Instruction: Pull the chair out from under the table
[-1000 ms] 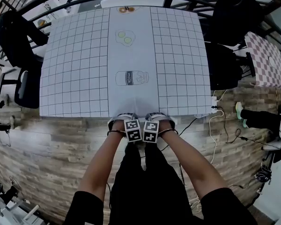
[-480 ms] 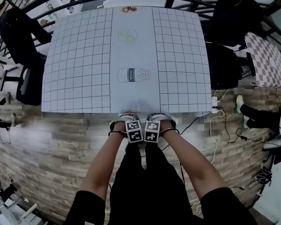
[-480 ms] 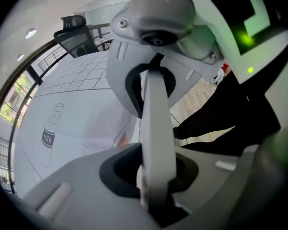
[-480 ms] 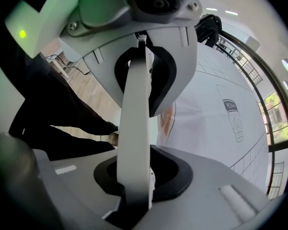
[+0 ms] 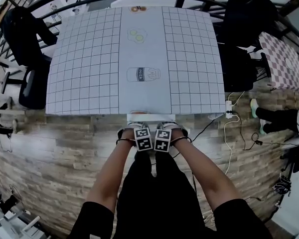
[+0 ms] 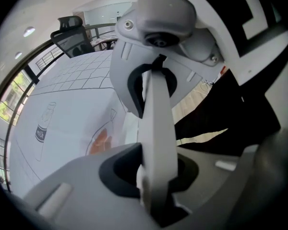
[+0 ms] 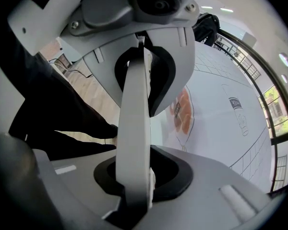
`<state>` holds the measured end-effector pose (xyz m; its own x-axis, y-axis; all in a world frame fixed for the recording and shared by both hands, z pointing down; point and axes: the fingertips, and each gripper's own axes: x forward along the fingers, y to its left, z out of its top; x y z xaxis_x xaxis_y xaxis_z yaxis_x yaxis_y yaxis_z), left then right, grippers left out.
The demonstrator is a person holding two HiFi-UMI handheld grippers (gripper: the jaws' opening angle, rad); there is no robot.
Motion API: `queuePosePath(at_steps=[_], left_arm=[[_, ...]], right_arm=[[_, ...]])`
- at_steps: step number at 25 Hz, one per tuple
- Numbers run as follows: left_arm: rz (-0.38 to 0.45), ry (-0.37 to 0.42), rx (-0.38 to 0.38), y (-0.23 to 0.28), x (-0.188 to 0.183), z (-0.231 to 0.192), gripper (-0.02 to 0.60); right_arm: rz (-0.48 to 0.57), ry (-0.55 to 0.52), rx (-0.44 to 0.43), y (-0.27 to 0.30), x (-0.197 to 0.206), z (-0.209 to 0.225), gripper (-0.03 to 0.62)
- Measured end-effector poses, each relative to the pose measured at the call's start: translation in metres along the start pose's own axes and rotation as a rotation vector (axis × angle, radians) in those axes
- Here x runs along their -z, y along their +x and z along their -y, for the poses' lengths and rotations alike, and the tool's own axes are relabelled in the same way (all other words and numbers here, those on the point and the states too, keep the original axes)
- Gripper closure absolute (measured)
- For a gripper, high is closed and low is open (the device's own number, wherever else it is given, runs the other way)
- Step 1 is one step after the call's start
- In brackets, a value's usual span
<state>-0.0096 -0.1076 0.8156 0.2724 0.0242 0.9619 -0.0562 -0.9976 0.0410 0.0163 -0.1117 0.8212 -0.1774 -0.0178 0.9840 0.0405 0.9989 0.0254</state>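
Observation:
The table (image 5: 89, 59) carries a grid-patterned cloth with food drawings. At its near edge a white strip of the chair (image 5: 150, 117) shows from under the cloth; the rest of the chair is hidden. My left gripper (image 5: 140, 130) and right gripper (image 5: 164, 130) stand side by side, pointing down on that strip. In the left gripper view (image 6: 156, 128) and the right gripper view (image 7: 137, 123) a pale slat stands pinched in the jaws. The right jaws have just been opening slightly, with the slat still between them.
A black office chair (image 5: 27, 39) stands left of the table and a dark chair (image 5: 239, 68) to its right. A checked table (image 5: 281, 63) sits far right. A power strip (image 5: 228, 106) and cables lie on the wooden floor. A railing runs behind the table.
Both grippers have come back toward me, away from the table. The white chair strip now shows beyond the cloth's near edge, where it was covered before.

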Motion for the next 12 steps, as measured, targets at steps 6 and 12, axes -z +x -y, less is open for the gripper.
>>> queuePosePath(at_steps=[6, 12], left_arm=[[0.005, 0.008, 0.027, -0.025, 0.018, 0.036, 0.5], [-0.014, -0.023, 0.064, -0.014, -0.003, 0.066, 0.497]], right_arm=[[0.0, 0.038, -0.023, -0.016, -0.027, -0.036, 0.525], [0.02, 0.029, -0.047, -0.018, -0.004, -0.065, 0.525]])
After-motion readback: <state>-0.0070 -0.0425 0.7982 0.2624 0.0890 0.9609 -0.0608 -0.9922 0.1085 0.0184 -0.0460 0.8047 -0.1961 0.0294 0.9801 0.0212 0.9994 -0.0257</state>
